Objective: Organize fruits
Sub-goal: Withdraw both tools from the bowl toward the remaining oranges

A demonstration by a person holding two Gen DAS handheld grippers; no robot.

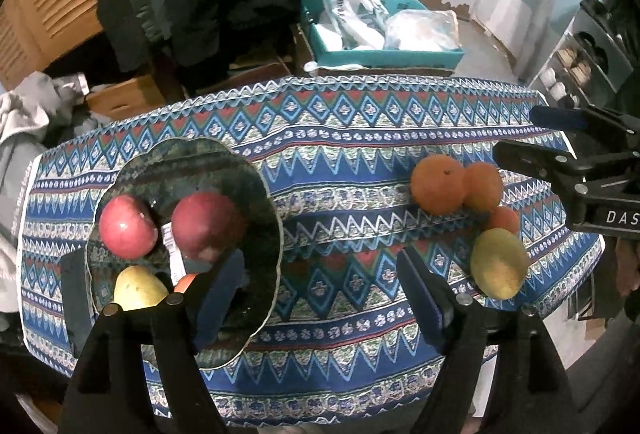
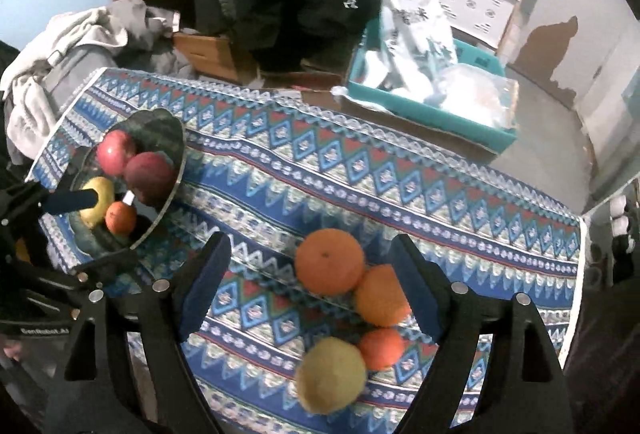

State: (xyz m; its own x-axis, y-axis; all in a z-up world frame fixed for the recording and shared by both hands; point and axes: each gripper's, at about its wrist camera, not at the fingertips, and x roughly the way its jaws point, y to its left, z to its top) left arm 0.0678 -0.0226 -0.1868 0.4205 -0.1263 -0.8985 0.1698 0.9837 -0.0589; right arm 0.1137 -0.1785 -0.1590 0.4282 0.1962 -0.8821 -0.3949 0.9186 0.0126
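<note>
Hovering above a patterned cloth, two hand-held grippers stand wide and empty partway through a fruit sort. The left gripper hangs at the 4 o'clock edge of a glass plate, which already carries two red apples, a yellow pear and a small orange fruit. From the right wrist view, the right gripper brackets a loose cluster left on the cloth: a big orange with a second orange touching it at 4 o'clock, a smaller one below, and a yellow-green fruit nearest the camera at 6 o'clock. No pad touches any of them. The risk lies in that crowding: jaws closing on one round fruit would likely nudge its neighbours, and any of them could roll toward the table edge, which runs near at 5 o'clock. The plate is a second hazard; it looks shallow and is filling up, so another fruit set down carelessly may knock one out, or a finger may catch the rim and tip it. The two grippers also work near each other and could collide over the plate.
</note>
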